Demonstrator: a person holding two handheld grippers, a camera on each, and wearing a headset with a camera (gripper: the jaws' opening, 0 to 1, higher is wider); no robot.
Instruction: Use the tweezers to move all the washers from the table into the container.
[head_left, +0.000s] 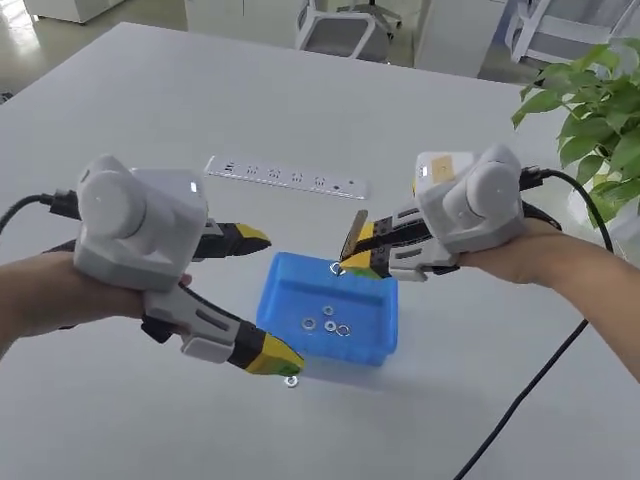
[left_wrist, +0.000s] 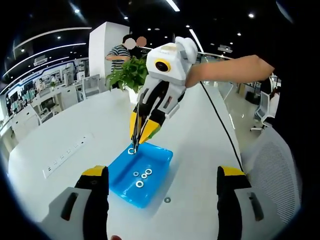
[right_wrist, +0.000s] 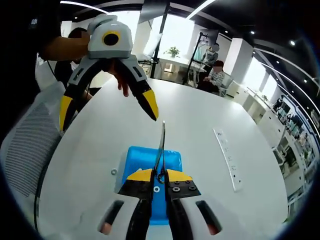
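Hanging off tweezers, washer beyond right tool

The desk is looked down on from close above and behind the left tool and the right tool in the head view. The blue container is faced from opposite sides by the two gripper views, each set low along its own jaws. It is shared by all three views.

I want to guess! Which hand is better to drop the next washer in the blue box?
Right gripper: shut on the tweezers, whose tip holds a washer over the container edge. Left gripper is open.
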